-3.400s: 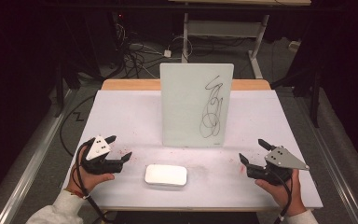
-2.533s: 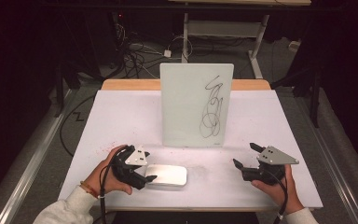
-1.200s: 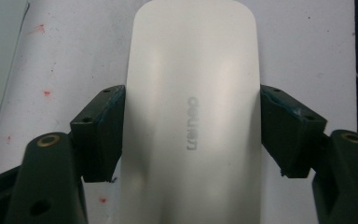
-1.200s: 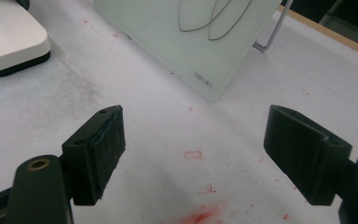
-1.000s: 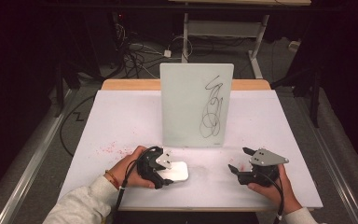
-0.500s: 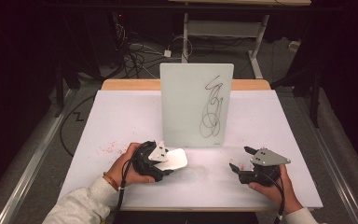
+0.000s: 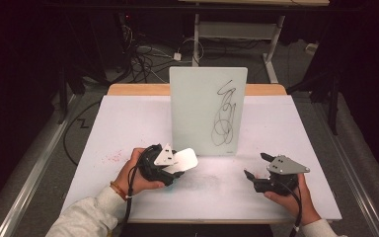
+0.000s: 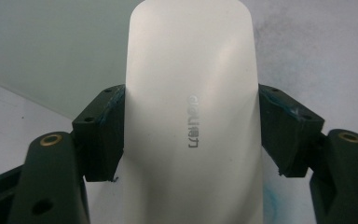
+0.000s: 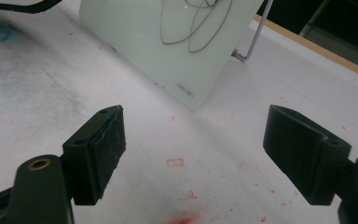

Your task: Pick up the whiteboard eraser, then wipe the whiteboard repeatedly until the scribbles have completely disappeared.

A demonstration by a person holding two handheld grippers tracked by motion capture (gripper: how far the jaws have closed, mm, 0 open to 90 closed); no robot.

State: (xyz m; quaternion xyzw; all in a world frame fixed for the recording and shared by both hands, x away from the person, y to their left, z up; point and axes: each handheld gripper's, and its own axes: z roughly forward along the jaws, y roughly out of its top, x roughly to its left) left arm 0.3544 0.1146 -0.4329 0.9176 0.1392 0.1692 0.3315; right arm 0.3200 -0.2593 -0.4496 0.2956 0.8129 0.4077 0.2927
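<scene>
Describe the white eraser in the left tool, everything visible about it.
The white eraser is a smooth, rounded oblong of what looks like plastic, with a small grey logo printed on its top face. The left tool is shut on it, a black pad pressing each long side. In the high view it is lifted off the table and tilted, its free end pointing at the lower left part of the upright glass board. Whether they touch is unclear.

White eraser (image 8: 191, 116) cut off below, board's (image 9: 168, 42) top cropped, scribble unreadable
</scene>
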